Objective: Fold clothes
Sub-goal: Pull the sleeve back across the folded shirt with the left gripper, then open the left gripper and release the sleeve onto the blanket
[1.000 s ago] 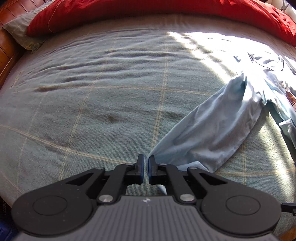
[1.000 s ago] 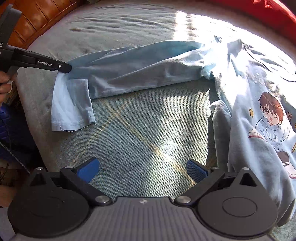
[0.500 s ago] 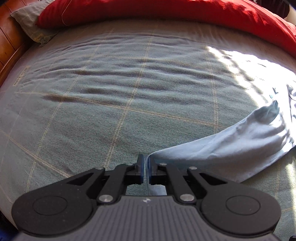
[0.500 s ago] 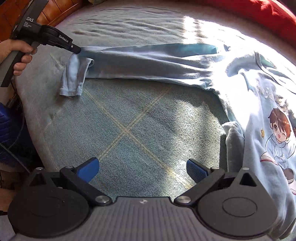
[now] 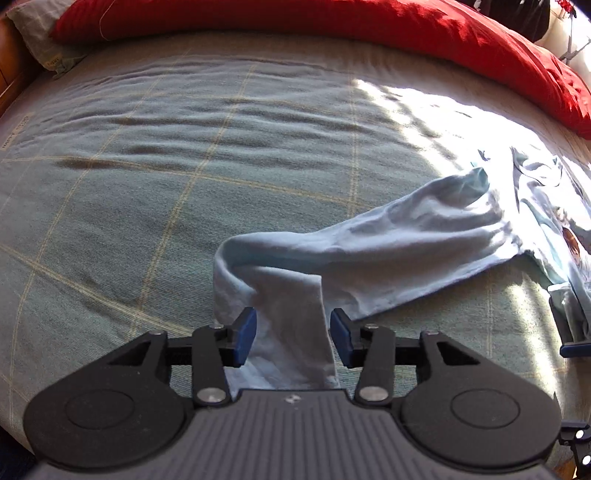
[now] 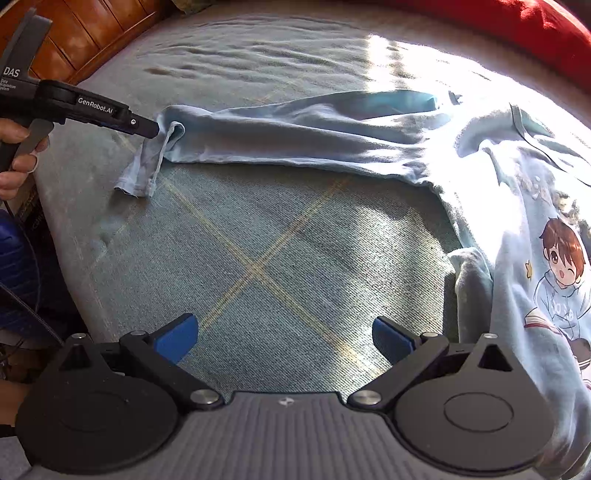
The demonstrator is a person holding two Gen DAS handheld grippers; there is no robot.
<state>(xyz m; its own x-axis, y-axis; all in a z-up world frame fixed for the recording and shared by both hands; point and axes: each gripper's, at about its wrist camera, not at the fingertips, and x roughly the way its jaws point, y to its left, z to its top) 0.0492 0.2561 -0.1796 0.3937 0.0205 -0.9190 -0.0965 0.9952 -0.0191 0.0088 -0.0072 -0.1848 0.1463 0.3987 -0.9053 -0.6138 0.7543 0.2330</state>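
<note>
1. Our left gripper (image 5: 293, 336) was pinched shut on the sleeve (image 5: 369, 254); now its jaws are opening, cuff loose between them.
2. Our right gripper (image 6: 282, 338) stands wide open, holding nothing.
3. The blue shirt (image 6: 532, 236) lies on the bed (image 6: 258, 258).

Soft matt cotton-like sweatshirt (image 6: 524, 206) on coarse woven bedspread (image 6: 258, 258); glossy wooden bedframe (image 6: 92, 29).

Each black tool (image 6: 284, 339) has blue pads (image 6: 177, 338), silver screws (image 6: 201, 397) and a ribbed grey body.
</note>
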